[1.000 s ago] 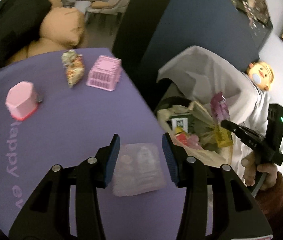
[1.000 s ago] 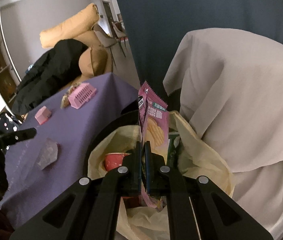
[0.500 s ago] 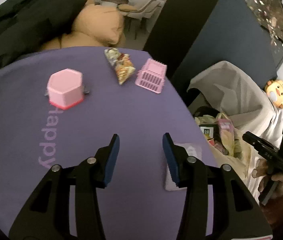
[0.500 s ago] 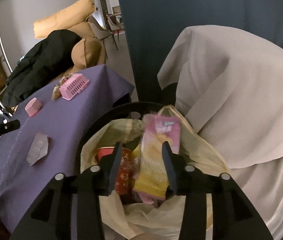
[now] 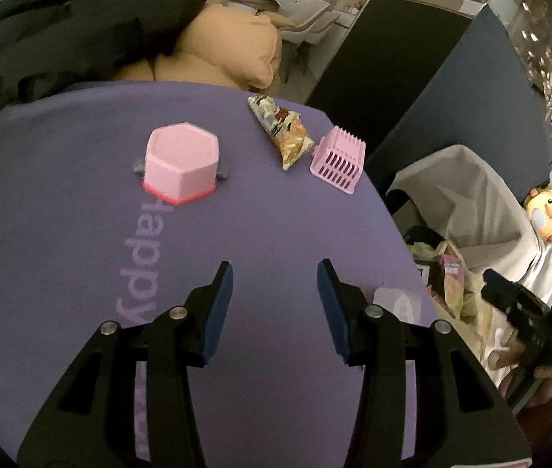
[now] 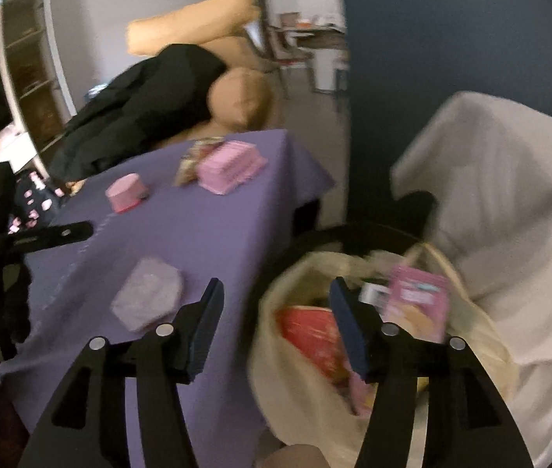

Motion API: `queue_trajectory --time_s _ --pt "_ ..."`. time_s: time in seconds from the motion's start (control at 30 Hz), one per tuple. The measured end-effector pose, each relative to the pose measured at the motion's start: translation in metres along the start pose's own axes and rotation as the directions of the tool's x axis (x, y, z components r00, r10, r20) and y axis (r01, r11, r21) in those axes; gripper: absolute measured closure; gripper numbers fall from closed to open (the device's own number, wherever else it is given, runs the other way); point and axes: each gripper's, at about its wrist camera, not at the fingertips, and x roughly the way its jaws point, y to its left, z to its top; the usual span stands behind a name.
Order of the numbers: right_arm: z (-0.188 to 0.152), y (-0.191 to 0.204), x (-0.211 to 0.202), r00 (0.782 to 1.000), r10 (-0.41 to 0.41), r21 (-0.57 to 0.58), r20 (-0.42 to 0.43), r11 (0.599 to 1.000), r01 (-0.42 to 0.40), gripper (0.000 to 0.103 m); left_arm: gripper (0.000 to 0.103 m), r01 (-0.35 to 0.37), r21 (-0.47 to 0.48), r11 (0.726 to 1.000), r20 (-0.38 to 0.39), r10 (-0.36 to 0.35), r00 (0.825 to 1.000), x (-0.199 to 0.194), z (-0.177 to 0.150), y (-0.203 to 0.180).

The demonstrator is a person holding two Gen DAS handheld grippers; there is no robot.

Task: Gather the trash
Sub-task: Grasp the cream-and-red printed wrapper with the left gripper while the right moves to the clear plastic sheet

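The pink snack packet (image 6: 418,300) is no longer held: a second ago it was pinched in the right gripper (image 6: 276,327), whose jaws are now spread wide with nothing between them. The packet is seen at the right of the right wrist frame, propped inside the cream-lined trash bin (image 6: 299,273), beside a red wrapper (image 6: 311,335). That piece can be judged as collected.

The left gripper (image 5: 274,304) is likewise released, its jaws apart and empty above the purple tablecloth (image 5: 81,234). A second ago the clear plastic tray (image 5: 397,304) lay between its fingers; now the tray is found at the lower right of the left wrist frame, just outside the right-hand finger and near the cloth's edge. No grasp on it has been made.

Further trash remains on the cloth: a printed snack wrapper (image 5: 282,132) in the upper middle of the frame, touching or nearly touching a small pink basket (image 5: 338,160). A pink hexagonal box (image 5: 182,160) stands to its left; whether it counts as trash cannot be told.

The task is judged partly done, with the tray and the wrapper left to be taken to the bin.
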Motion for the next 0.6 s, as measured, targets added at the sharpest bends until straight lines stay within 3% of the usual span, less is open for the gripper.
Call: queue_trajectory --time_s 0.23,0.4,0.6 --pt "0.005 0.033 0.022 0.999 0.031 -0.071 -0.023 0.997 -0.032 0.050 0.060 0.046 0.033 0.998 0.056 -0.048 0.997 0.032 0.041 -0.012" --pt "0.011 0.034 0.025 1.000 0.005 -0.093 -0.010 0.996 -0.006 0.050 0.060 -0.011 0.037 0.999 0.093 0.008 0.996 0.066 0.093 -0.022" --pt "0.021 0.008 0.024 0.999 0.012 0.004 0.031 1.000 -0.012 0.049 0.060 -0.135 0.038 0.990 -0.014 0.136 0.991 0.126 0.144 -0.025"
